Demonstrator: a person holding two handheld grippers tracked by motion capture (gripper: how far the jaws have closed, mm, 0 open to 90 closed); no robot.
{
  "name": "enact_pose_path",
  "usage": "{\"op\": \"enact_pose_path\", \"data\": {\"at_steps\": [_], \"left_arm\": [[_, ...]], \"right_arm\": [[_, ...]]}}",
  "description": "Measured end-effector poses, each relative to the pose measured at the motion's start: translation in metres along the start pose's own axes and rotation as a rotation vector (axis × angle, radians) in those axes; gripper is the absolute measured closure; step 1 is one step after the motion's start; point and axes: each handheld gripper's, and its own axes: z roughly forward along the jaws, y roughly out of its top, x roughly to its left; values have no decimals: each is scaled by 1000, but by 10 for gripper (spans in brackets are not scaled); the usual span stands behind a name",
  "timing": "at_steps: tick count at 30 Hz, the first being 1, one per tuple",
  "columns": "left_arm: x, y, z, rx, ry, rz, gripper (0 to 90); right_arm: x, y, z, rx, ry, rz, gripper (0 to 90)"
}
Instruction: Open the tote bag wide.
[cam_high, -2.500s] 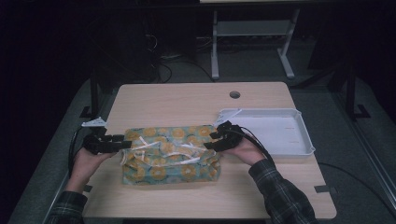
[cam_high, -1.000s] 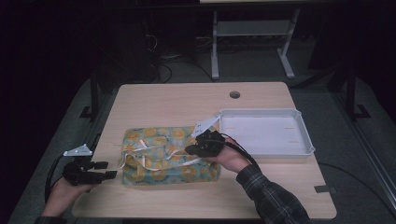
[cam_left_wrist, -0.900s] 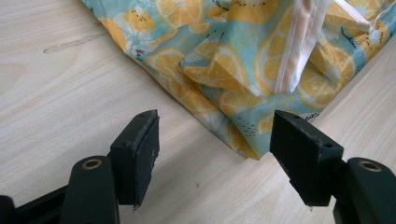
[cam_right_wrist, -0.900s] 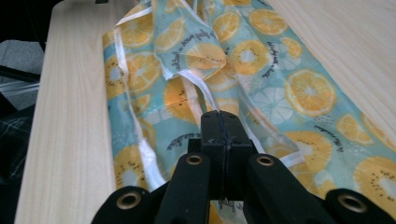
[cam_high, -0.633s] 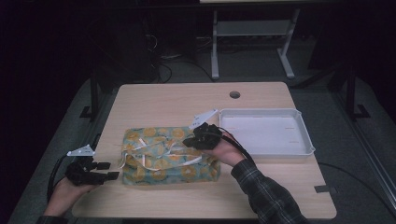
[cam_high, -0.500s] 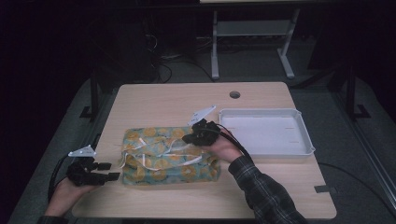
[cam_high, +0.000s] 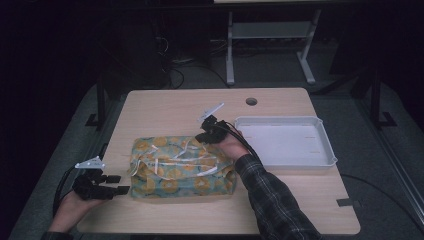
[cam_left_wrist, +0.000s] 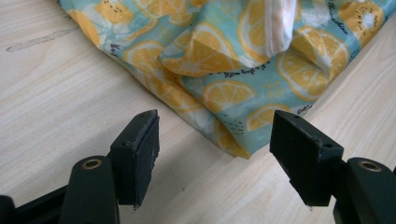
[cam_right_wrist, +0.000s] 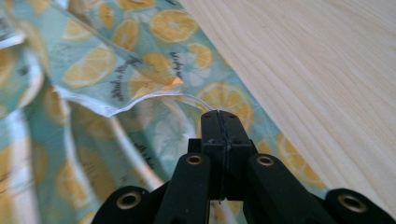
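Lemon-print cloth bundle (cam_high: 181, 167), crumpled, flat on table's near-centre.

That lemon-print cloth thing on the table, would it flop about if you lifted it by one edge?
Probably floppy: the turquoise lemon-print fabric bag lies in soft folds and creases. Where the right hand-held gripper pinches its edge, the fabric peaks up. Pushed, it would likely bunch rather than slide.

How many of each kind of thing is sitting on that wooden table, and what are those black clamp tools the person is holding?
Lemon-print cloth with white straps: 1
White tray: 1
Hand-held grippers: 2, the left gripper open beside the cloth's corner, the right gripper shut on an edge of the cloth
Total: 4
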Motion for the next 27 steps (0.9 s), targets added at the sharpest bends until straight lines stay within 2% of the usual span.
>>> {"op": "enact_pose_path", "data": {"at_steps": [5,6,8,11,13,15,17,22,25,27], "left_arm": [[0,0,1,-2,-3,-3,325],[0,0,1,-2,-4,-3,325],[0,0,1,-1,-4,-2,325],[0,0,1,-1,-6,0,325],[0,0,1,1,-6,0,325],[1,-1,0,1,-6,4,325],[1,-1,-1,2,-4,0,325],[1,0,-7,-10,-2,-5,326],[0,1,-13,-23,-5,-7,329],[-1,4,-19,-32,-5,-7,333]], "right_arm": [[-8,5,11,13,-1,39,893],[-11,5,15,20,-8,10,893],[-11,8,19,33,-9,35,892],[-14,9,27,67,-31,22,891],[-18,8,29,72,-41,31,875],[-19,8,25,48,-22,73,802],[-17,9,18,27,0,91,744],[-8,9,-7,-28,24,72,678],[-3,4,-19,-43,33,47,664],[1,-2,-27,-47,43,47,651]]}}
